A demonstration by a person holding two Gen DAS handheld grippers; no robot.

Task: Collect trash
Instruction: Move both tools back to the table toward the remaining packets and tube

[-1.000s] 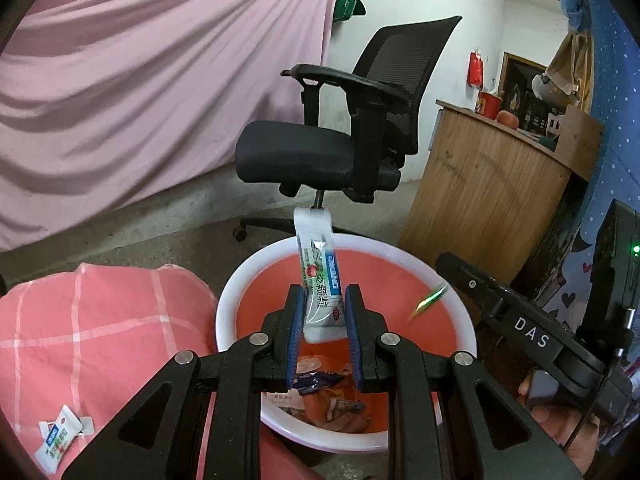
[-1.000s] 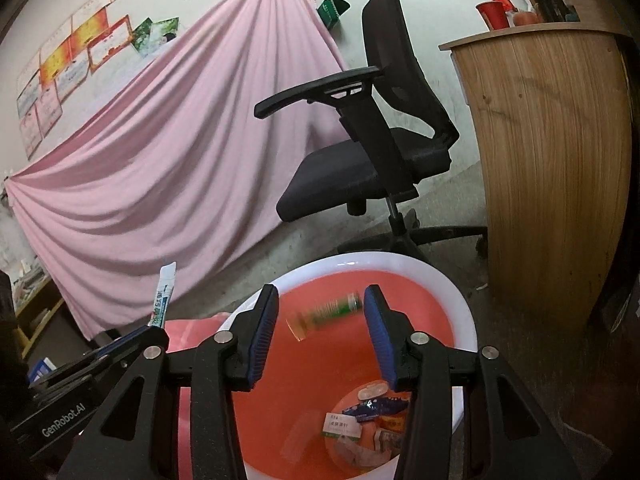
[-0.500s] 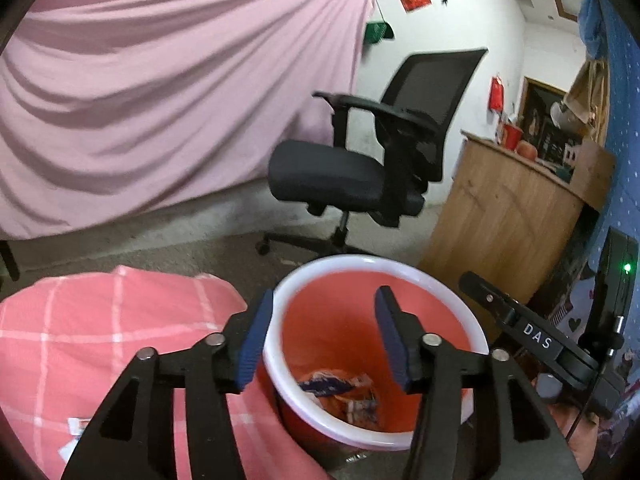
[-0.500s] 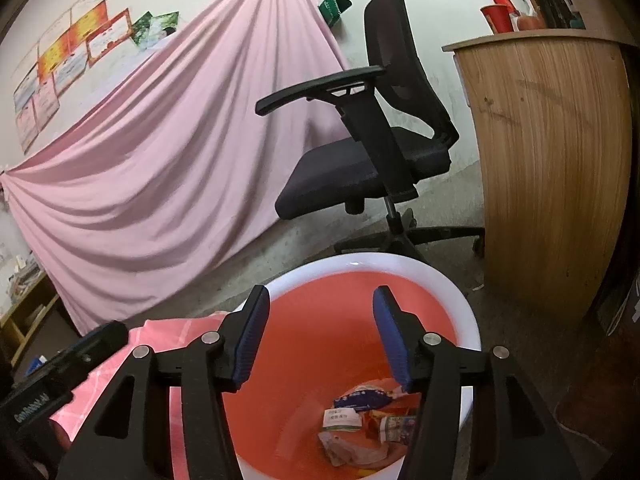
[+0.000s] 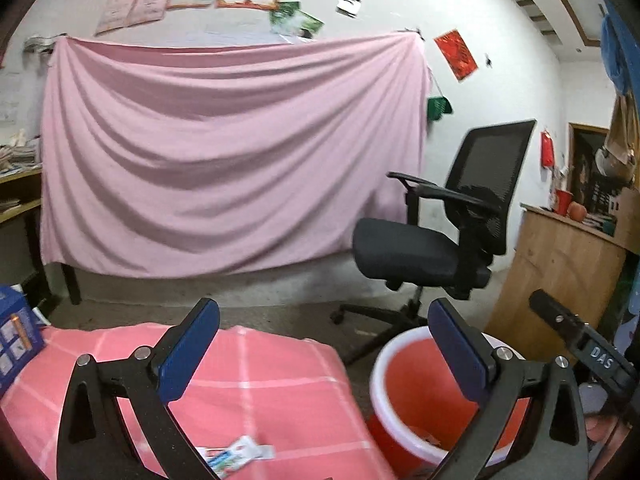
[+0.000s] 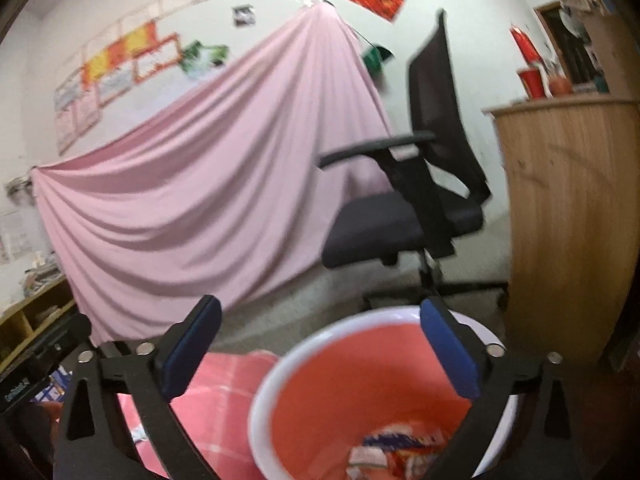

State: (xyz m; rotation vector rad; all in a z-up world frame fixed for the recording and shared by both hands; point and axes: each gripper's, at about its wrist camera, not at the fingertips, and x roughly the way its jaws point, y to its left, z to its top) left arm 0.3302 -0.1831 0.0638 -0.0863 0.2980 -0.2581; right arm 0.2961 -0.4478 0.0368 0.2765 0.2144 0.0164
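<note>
Left tongs [image 5: 324, 344] alone see table wrapper [image 5: 234, 453]

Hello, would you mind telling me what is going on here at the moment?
A person with a gripper in each hand is collecting trash into the red bucket. The left gripper and right gripper are both opening with nothing between their jaws. Wrappers lie in the bucket; one packet remains on the pink cloth.

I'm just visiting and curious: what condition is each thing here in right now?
Left gripper: jaws opening, nothing between them.
Right gripper: jaws opening, empty.
Red bucket: upright, wrappers at its bottom.
White wrapper: lying flat on the pink checked cloth.
</note>
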